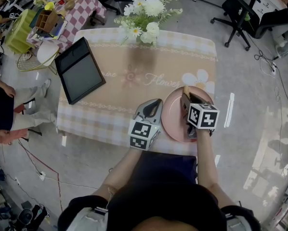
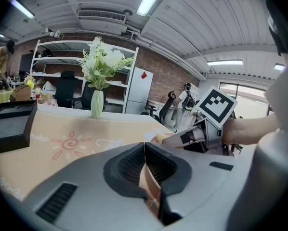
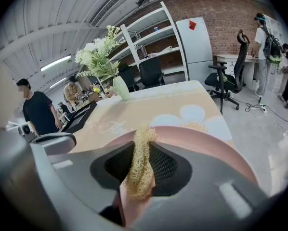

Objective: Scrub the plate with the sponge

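At the table's [image 1: 116,86] five o'clock corner lies the pink plate [image 1: 172,115]. Over it the right gripper [image 1: 187,97] pinches the yellow sponge [image 3: 140,162]. At the plate's nine o'clock, the left gripper [image 1: 154,105] has its jaws pressed together, empty.

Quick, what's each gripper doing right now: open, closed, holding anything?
Left gripper: tongs closed, nothing visible between them.
Right gripper: tongs closed on the sponge, above the plate.

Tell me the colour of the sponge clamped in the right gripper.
Pale straw yellow sponge, coarse and fibrous; the right gripper view shows it best.
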Motion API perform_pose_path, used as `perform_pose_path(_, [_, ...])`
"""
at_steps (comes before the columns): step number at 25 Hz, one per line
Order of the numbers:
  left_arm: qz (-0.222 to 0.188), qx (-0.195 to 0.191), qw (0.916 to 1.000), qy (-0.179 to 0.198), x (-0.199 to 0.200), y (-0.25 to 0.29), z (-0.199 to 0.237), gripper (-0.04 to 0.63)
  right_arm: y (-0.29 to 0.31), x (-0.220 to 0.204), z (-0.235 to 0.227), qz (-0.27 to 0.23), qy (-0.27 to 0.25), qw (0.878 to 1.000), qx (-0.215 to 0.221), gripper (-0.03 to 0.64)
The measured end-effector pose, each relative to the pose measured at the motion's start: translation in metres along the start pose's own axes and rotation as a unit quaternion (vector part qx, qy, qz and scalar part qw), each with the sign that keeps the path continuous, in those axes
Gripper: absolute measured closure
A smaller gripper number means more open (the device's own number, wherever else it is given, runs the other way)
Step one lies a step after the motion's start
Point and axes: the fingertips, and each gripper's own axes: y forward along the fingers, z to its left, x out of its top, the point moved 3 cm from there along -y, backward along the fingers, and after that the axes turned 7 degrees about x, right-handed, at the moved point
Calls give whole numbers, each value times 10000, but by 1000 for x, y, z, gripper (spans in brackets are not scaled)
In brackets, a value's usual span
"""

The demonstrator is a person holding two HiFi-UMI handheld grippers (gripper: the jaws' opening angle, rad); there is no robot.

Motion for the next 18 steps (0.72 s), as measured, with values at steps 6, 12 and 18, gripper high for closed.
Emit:
perform_pose_path(6, [-14, 29, 10000, -2, -1, -1, 1, 584, 3, -2, 5, 38, -70, 9999, 110, 525])
perform_pose_path(12, [-21, 44, 10000, -8, 0, -3, 1, 584, 4, -4, 13, 70, -124, 9997, 202, 525])
perform_pose_path(18, [-23, 62, 10000, -26, -1, -5, 2, 584, 7, -10, 23, 119, -198, 9992, 314, 525])
